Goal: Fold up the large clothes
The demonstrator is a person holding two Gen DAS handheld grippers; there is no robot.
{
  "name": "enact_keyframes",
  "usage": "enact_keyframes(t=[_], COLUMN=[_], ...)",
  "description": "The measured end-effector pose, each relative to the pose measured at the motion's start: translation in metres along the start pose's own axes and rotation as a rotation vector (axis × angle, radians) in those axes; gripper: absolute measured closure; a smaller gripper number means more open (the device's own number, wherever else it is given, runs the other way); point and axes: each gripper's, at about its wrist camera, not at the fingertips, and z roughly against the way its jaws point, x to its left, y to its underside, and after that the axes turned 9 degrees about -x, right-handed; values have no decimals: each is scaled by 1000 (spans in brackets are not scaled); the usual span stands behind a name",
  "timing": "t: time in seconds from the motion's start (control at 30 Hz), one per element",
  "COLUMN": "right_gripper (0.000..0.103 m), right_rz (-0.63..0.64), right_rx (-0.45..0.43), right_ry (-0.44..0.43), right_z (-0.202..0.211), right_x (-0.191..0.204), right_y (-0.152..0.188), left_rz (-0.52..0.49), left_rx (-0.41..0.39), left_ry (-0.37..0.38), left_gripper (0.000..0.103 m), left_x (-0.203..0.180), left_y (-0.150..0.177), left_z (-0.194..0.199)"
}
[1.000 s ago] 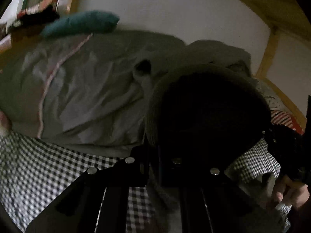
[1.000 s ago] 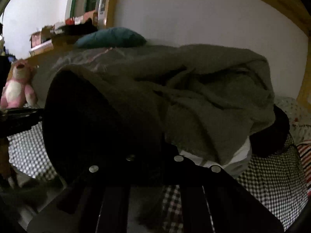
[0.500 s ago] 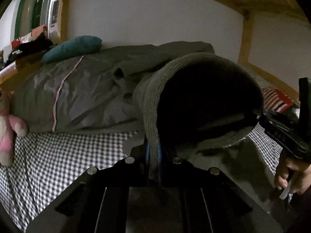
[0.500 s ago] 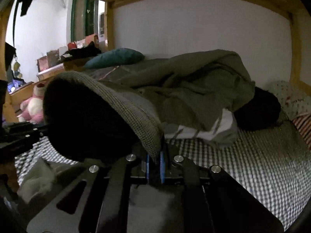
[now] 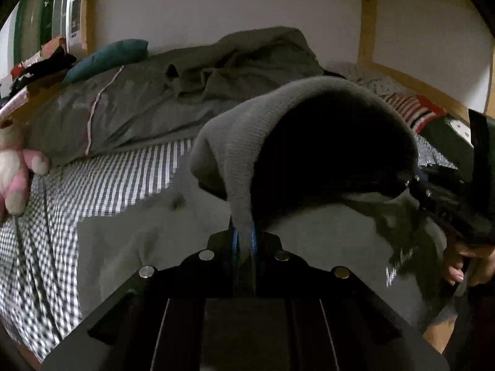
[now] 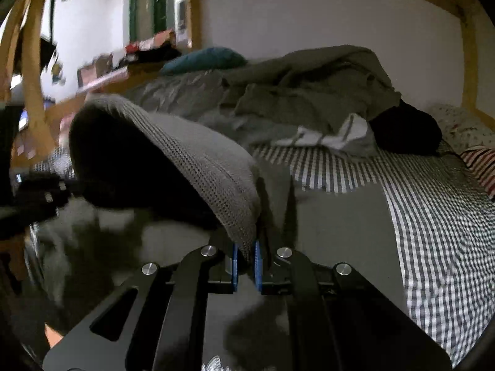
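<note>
A large grey sweatshirt (image 5: 173, 241) lies spread on the checked bed sheet. My left gripper (image 5: 244, 238) is shut on its ribbed hem (image 5: 244, 142), which arches up in front of the camera. My right gripper (image 6: 244, 256) is shut on the same ribbed hem (image 6: 201, 157) at the other side. The right gripper also shows at the right edge of the left wrist view (image 5: 445, 198), held by a hand. The sweatshirt's body (image 6: 334, 225) lies flat below both grippers.
A crumpled grey duvet (image 5: 161, 99) and a teal pillow (image 5: 108, 57) lie along the wall. A pink plush toy (image 5: 15, 173) sits at the left. A black garment (image 6: 405, 130) and striped cloth (image 6: 482, 167) lie at the right. Wooden bed posts (image 5: 368, 27) frame the bed.
Both grippers have pulled back towards the bed's front edge with the hem, drawing the sweatshirt flat over the sheet. The duvet is farther away now.
</note>
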Motion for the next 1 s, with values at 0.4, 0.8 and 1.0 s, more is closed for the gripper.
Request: enact_keyframes(t=[0.4, 0.8, 1.0], right_gripper=[11, 5, 4], right_rz=[-8, -3, 22], right_rx=[84, 470, 449], right_ry=[-110, 126, 91], right_z=[81, -98, -78], right_x=[0, 9, 0], right_y=[39, -12, 35], left_rz=[110, -45, -43], left_rx=[106, 393, 337], left_ry=[63, -30, -14], left_gripper=[13, 6, 6], left_x=[19, -13, -4], left_y=[46, 6, 36], left_z=[65, -89, -72])
